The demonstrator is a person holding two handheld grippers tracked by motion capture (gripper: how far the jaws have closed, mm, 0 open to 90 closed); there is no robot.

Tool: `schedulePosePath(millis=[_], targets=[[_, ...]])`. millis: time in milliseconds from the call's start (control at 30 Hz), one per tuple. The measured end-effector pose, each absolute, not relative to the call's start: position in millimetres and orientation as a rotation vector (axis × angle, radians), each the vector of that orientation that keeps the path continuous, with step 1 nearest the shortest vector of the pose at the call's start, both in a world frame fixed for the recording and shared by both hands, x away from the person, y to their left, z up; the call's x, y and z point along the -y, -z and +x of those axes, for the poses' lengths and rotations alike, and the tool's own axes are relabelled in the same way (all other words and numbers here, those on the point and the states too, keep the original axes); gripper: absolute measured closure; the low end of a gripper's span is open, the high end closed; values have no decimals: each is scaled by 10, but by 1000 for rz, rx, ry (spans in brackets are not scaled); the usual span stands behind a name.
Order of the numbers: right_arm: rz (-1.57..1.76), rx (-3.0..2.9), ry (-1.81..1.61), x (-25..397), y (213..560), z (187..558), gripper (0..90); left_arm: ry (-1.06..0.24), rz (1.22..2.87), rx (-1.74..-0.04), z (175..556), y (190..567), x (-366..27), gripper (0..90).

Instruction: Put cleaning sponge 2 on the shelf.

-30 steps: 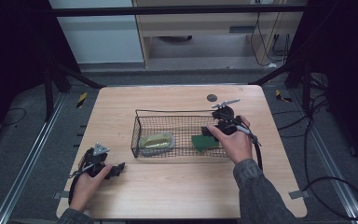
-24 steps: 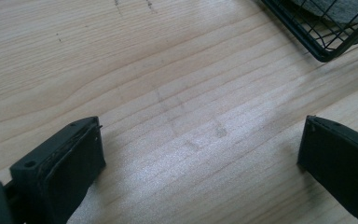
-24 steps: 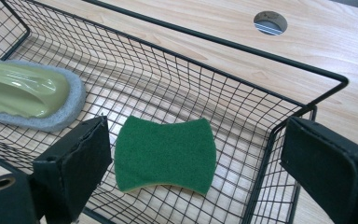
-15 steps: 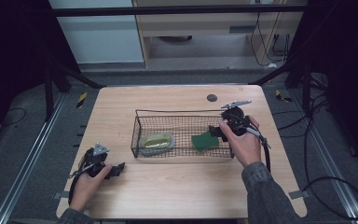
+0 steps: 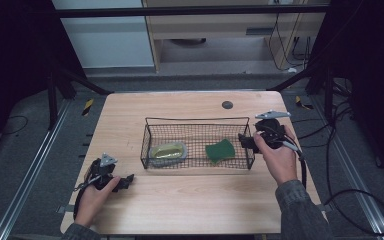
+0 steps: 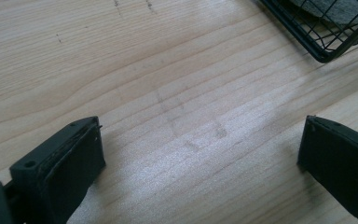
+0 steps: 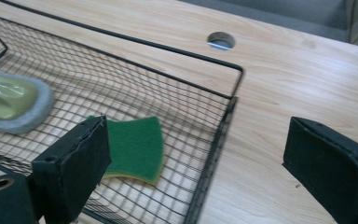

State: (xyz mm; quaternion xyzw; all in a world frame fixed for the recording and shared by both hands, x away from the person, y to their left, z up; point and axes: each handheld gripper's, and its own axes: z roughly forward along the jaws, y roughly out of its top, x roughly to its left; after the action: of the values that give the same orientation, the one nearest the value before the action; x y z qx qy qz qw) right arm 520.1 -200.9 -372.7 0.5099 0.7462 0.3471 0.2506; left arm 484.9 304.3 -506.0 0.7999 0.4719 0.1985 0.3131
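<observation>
Right gripper view: the green sponge (image 7: 135, 147) (near corner hidden by a jaw) is seen between the right gripper's (image 7: 193, 163) widely parted, empty jaws.

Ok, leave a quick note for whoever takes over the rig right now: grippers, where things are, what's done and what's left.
Left gripper: open, empty, resting on the table near its front left corner.
Right gripper: open, empty, at the right end of the wire basket.
Green sponge lies flat in the basket's right half; the yellow-green scrubber lies in its left half.
Done: both items are in the basket.
Left: probably nothing but to rest the right gripper.
</observation>
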Motion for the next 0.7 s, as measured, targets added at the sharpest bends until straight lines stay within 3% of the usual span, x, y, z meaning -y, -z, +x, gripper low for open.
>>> schedulePosePath(millis=[700], targets=[[1415,-1898,-950,2759,4023,4735,91,-523,2102,-1247,4845,5064,-3041,0]])
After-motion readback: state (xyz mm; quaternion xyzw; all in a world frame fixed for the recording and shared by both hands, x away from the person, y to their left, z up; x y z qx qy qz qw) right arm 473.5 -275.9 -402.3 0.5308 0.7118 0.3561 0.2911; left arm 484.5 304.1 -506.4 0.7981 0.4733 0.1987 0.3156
